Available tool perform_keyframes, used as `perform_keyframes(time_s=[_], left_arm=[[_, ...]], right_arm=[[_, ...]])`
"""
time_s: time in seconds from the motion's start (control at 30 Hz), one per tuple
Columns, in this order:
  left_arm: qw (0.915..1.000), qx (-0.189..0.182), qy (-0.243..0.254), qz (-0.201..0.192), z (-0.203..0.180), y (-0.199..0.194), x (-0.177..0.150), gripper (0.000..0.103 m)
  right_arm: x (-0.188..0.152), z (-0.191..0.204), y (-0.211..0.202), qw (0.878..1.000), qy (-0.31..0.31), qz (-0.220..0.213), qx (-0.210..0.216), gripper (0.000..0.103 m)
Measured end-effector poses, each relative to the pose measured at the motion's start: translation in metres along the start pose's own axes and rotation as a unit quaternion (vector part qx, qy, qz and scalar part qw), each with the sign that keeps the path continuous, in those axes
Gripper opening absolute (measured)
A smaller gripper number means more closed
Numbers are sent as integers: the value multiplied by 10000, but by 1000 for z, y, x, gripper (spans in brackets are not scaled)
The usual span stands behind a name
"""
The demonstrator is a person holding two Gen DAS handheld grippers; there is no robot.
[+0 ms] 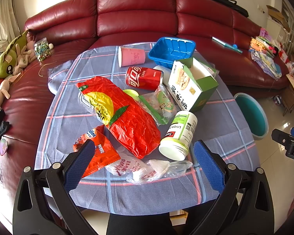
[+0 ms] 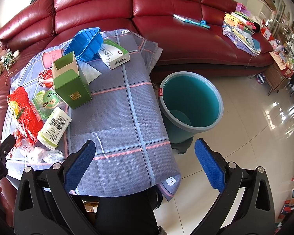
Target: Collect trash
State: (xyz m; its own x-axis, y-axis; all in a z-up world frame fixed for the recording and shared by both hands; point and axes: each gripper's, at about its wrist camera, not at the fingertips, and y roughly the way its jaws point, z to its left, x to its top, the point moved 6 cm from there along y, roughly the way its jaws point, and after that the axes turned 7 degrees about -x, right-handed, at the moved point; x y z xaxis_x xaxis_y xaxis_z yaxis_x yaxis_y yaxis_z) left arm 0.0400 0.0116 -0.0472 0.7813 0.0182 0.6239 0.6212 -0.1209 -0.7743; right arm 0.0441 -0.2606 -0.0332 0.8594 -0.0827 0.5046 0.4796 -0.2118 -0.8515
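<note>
Checked woven tablecloth (image 1: 72, 117) carries crinkled red wrapper (image 1: 125, 115), cylindrical white bottle (image 1: 178, 135).

Table under checked cloth (image 1: 72, 117) (blue-grey), red wrapper (image 1: 125, 115), cola can (image 1: 144, 77), white bottle (image 1: 179, 135)

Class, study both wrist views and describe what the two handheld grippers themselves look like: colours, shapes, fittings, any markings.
Both match. The left gripper and right gripper each have black, triangular cut-out arms with silver round bolt heads at the pivots, and two fingers faced with blue textured pads with saw-toothed inner edges. White lettering, only partly readable, marks each gripper's black body where the other camera catches it. No cables show.
</note>
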Motion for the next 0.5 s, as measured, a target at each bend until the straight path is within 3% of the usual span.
perform_keyframes(time_s=[0.33,0.5], left_arm=[[10000,8,5,18,3,1,-1,101],[9999,-131,3,76,20,8,-4,101]], right_arm=[[0,4,2,10000,-25,25,8,97],[2,18,9,9994,-58,170,312,97]])
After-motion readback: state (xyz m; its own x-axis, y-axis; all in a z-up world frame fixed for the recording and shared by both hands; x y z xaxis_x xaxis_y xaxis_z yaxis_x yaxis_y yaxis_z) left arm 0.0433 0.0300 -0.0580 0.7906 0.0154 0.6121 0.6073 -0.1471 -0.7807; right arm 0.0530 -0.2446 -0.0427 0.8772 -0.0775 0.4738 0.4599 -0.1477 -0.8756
